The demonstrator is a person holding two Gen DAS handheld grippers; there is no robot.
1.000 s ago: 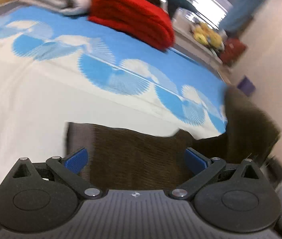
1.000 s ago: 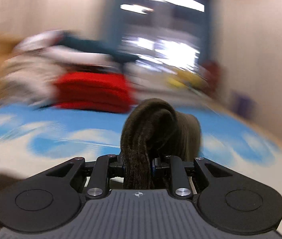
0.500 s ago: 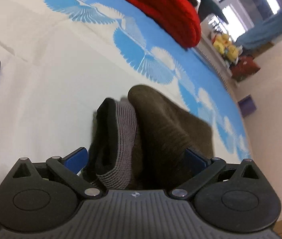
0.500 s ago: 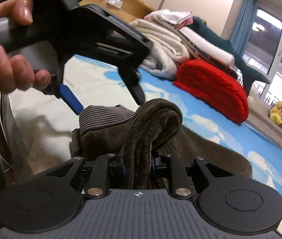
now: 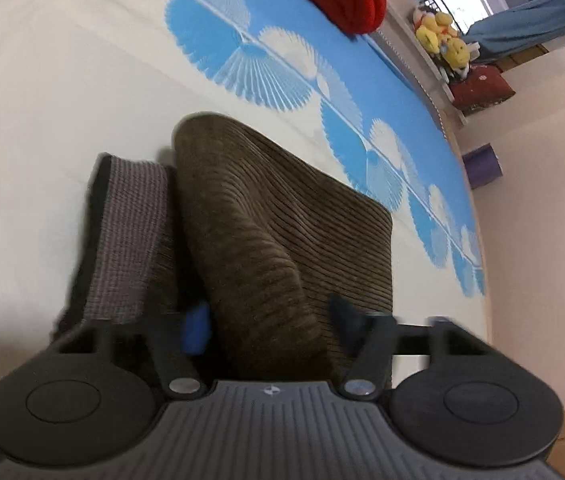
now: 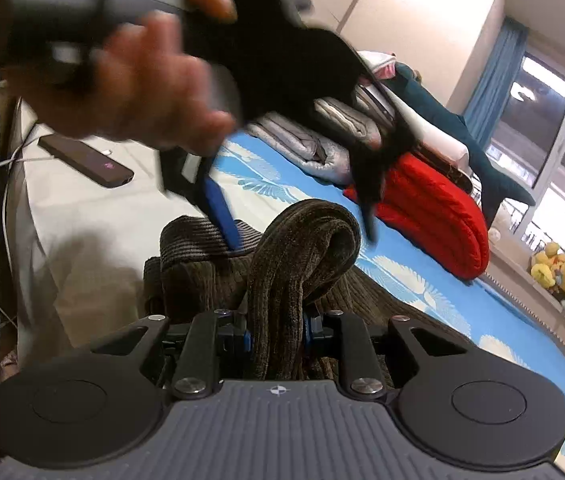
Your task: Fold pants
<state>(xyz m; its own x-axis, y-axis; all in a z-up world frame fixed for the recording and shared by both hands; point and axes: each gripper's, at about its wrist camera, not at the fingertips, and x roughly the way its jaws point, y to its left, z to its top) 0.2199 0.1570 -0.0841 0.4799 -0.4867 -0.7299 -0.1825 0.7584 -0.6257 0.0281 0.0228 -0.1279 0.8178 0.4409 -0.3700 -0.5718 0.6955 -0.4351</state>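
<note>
No text, label or number can be read anywhere.

L gripper (image 5: 270, 322): jaws were spread wide at 1.0 s and 0.5 s ago, now narrowed onto the raised fold of the pants (image 5: 278, 240), blue pads blurred, motion. In the right wrist view, L gripper + hand (image 6: 122, 80) sit higher and nearer the lens vs 0.5 s ago. Phone (image 6: 86, 156) now showing on the sheet.
</note>
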